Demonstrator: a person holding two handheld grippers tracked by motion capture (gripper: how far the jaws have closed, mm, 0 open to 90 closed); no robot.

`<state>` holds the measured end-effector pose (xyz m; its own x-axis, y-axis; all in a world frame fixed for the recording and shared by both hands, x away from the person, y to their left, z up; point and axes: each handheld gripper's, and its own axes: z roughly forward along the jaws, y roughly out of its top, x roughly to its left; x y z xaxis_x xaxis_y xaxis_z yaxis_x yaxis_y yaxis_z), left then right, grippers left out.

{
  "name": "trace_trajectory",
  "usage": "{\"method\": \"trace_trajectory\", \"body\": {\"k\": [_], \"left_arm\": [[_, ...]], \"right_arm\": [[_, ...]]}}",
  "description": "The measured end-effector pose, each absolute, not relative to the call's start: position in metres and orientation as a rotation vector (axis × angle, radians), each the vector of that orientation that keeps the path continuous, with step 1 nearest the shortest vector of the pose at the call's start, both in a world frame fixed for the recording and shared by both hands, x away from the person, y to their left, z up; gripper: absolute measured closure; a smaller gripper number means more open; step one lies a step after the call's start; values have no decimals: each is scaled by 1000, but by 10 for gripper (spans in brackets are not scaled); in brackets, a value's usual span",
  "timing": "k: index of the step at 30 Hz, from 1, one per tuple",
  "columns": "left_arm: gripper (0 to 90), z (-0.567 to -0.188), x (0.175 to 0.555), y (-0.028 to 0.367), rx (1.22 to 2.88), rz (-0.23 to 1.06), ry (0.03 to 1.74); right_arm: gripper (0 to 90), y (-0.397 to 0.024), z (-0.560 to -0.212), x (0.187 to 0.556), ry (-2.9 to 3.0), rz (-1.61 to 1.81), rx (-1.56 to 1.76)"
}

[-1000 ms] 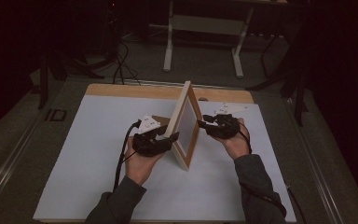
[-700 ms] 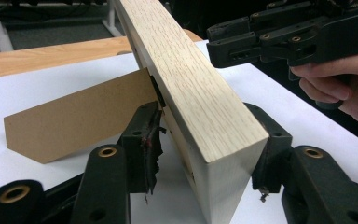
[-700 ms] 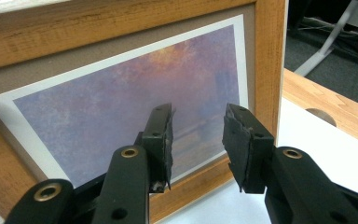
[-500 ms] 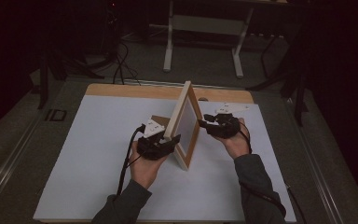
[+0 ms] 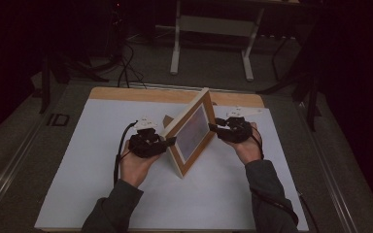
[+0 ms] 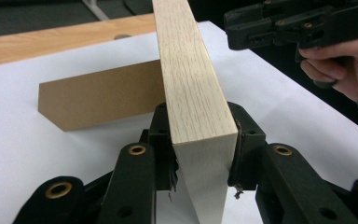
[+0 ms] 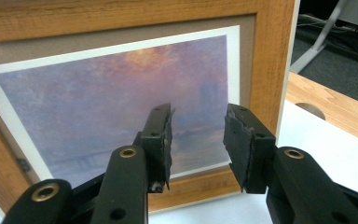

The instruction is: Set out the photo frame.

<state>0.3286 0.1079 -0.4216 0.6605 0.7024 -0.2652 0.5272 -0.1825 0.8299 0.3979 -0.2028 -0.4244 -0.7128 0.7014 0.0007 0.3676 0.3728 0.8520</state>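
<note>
The rigid, light oak-framed picture (image 5: 190,132) with fragile glazing is clamped at its edge by the left tool (image 6: 204,154), whose jaws have just been closing; the right tool (image 7: 196,140) is held apart before the glass.

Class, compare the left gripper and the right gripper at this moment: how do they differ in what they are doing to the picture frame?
The left gripper has just been closing, and its pads now press both faces of the picture frame at its edge; the right gripper stands open with nothing between its jaws. The left gripper meets the frame's wooden side edge-on; the right gripper faces the printed picture from the front. Both are black, hand-held, and close to the upright frame.
</note>
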Motion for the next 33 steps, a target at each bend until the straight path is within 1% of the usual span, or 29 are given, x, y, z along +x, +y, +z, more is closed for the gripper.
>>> {"method": "trace_trajectory", "body": {"k": [4,8,12,14,17,18,20,21,22,23,24,25,29,31,33], "left_arm": [[693,-420,339,122,1890,161,919],[693,-420,350,138,1920,115,829],[699,-421,362,151,1934,29,753],[703,-422,368,155,1942,-17,716],[706,-424,376,159,1933,-84,702],[707,-425,376,159,1923,-80,719],[702,-427,371,156,1908,-23,747],[668,-428,369,155,1903,25,775],[614,-429,366,155,1884,48,803],[588,-429,366,155,1884,48,803],[588,-434,360,156,1826,97,869],[523,-436,356,157,1801,109,889],[517,-440,338,155,1753,218,944],[542,-442,330,152,1757,275,964],[596,-443,323,150,1742,292,976]], "right_arm": [[582,-205,-424,400,2263,1277,949],[564,-208,-423,402,2254,1278,960],[539,-210,-422,404,2237,1278,972],[515,-212,-421,406,2225,1278,986],[451,-213,-422,410,2230,1288,983],[440,-213,-422,411,2238,1283,971],[419,-212,-424,413,2244,1277,971],[408,-212,-424,413,2242,1280,970],[400,-212,-425,414,2236,1277,974],[400,-212,-425,414,2236,1277,974],[391,-211,-425,415,2233,1282,976],[373,-211,-425,416,2217,1278,987],[361,-213,-425,422,2194,1287,1013],[362,-215,-425,426,2198,1316,1030],[363,-215,-426,429,2199,1333,1040]]}}
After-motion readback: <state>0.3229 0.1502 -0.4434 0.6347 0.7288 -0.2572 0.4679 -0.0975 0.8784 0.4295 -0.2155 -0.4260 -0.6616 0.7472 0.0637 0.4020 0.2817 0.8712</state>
